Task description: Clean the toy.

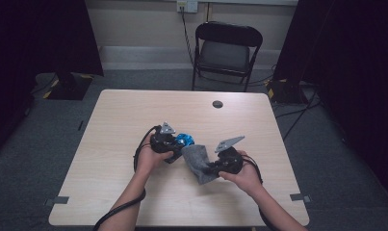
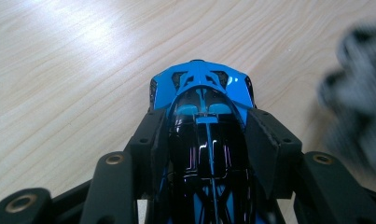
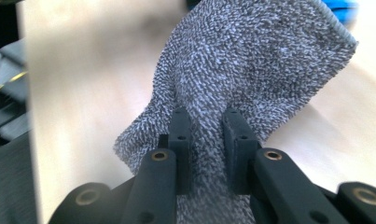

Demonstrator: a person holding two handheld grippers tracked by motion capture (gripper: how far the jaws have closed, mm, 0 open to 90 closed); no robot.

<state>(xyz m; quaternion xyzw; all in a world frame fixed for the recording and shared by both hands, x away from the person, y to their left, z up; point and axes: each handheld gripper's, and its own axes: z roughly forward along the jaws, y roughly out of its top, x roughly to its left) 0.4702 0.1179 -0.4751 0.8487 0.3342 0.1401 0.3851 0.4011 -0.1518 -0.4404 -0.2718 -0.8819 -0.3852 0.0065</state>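
A blue and black toy car lies lengthwise between the jaws of my left gripper, which is shut on its sides just above the wooden table. In the high view the toy car shows at the table's middle, in front of the left gripper. My right gripper is shut on a fold of a grey knitted cloth. That cloth hangs between the two grippers in the high view, with the right gripper at its lower right.
The light wooden table has a round dark cable hole near its far edge. A black folding chair stands beyond the table. Dark curtains flank the room on both sides.
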